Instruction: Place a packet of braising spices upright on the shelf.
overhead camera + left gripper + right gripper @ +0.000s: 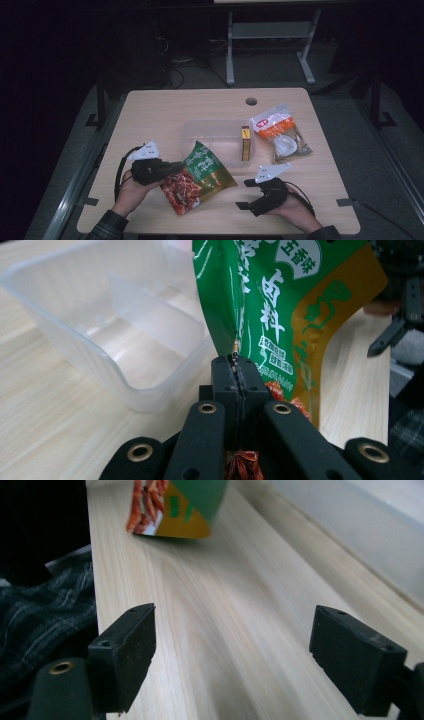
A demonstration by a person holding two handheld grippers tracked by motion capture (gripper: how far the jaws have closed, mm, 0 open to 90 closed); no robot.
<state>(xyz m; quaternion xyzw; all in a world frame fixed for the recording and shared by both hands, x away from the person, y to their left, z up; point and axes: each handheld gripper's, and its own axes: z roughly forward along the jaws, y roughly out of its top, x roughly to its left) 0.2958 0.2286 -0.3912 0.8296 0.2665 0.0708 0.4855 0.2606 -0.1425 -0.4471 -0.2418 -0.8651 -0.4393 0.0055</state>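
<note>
A green and red snack bag (200,177) hangs tilted just above the table's front middle, its upper corner over the rim of the clear plastic bin (192,131). My left gripper (176,167) is shut on the bag's left edge; in the left gripper view the bag (280,300) rises from between the closed jaws, with the bin (100,325) behind it to the left. My right gripper (244,194) rests low at the front right with its jaws wide apart and nothing between them. In the right gripper view the bag's lower corner (172,510) floats ahead above bare wood.
A yellow box (245,143) stands on edge in the bin's right part. An orange and white pouch (280,134) lies right of the bin. The table has a cable hole (251,101) near its far edge. A plaid sleeve (45,600) lies left of the right gripper.
</note>
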